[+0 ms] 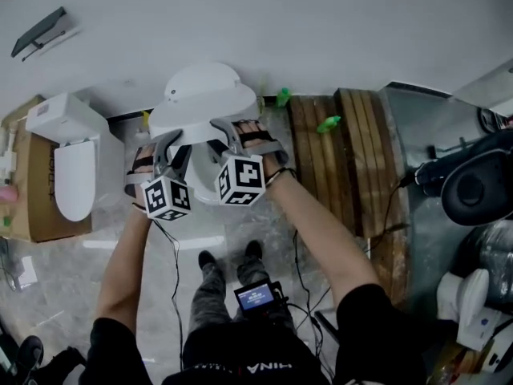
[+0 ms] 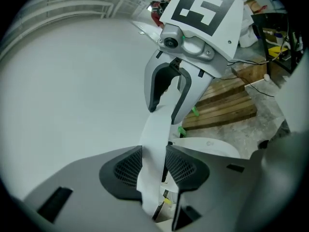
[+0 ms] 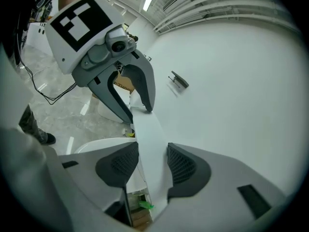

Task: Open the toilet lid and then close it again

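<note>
The white toilet lid (image 1: 200, 95) is raised, tilted up toward the wall, with the bowl (image 1: 202, 171) below it. My left gripper (image 1: 170, 141) and right gripper (image 1: 228, 131) both clamp the lid's front rim, side by side. In the left gripper view the lid's edge (image 2: 155, 134) runs between the pads of my left gripper (image 2: 154, 163), which press on it; the right gripper (image 2: 166, 93) grips farther along. In the right gripper view the rim (image 3: 149, 134) sits pinched in my right gripper (image 3: 153, 161), with the left gripper (image 3: 135, 100) beyond. The seat (image 3: 99, 144) lies below.
A second white toilet (image 1: 76, 167) stands on cardboard (image 1: 32, 207) at the left. A wooden pallet (image 1: 345, 159) with green items (image 1: 329, 123) lies to the right. A dark fixture (image 1: 44, 30) hangs on the white wall. Cables and dark gear (image 1: 473, 183) lie at the right.
</note>
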